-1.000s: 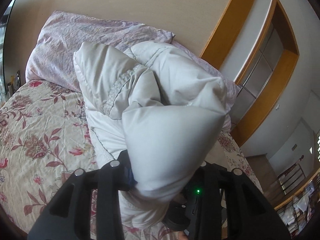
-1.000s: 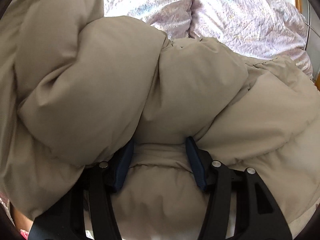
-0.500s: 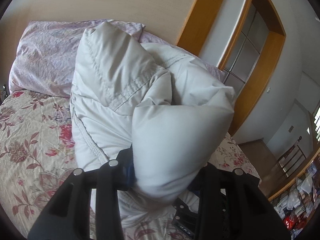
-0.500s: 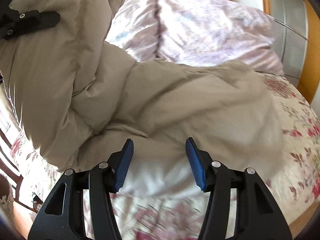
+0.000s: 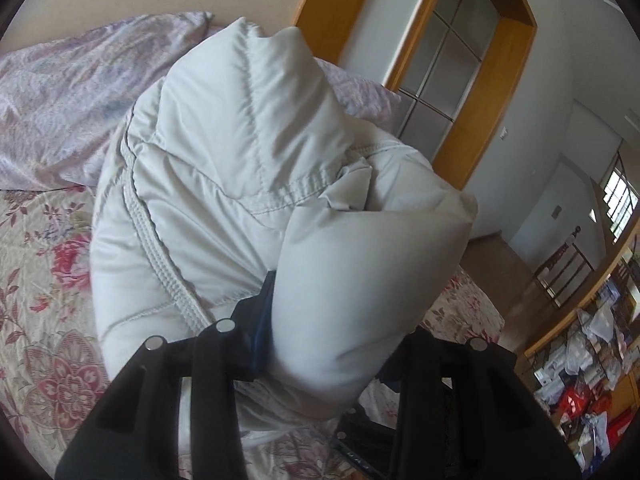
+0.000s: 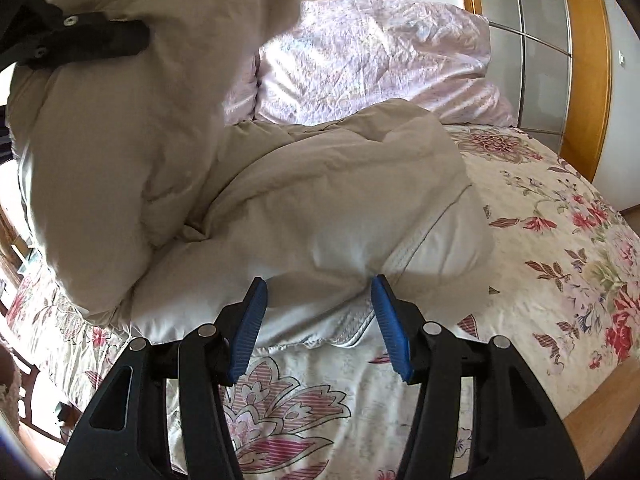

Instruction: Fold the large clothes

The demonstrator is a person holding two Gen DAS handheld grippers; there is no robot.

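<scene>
The left gripper (image 5: pixel 332 340) pinches a thick fold of the pale puffy jacket (image 5: pixel 240 184), lifting it off the flowered bed (image 6: pixel 560 240), presumably to lay it over, while the right gripper (image 6: pixel 318 320) gapes around its hem, gripping nothing.

right hand-held gripper (image 6: pixel 318 322) | released jacket (image 6: pixel 320 208), backed off | jacket now on bed (image 6: pixel 560 240)

Floral bedspread (image 6: pixel 560 240), lilac pillows (image 6: pixel 380 60), wood-framed door (image 5: pixel 460 60).
</scene>
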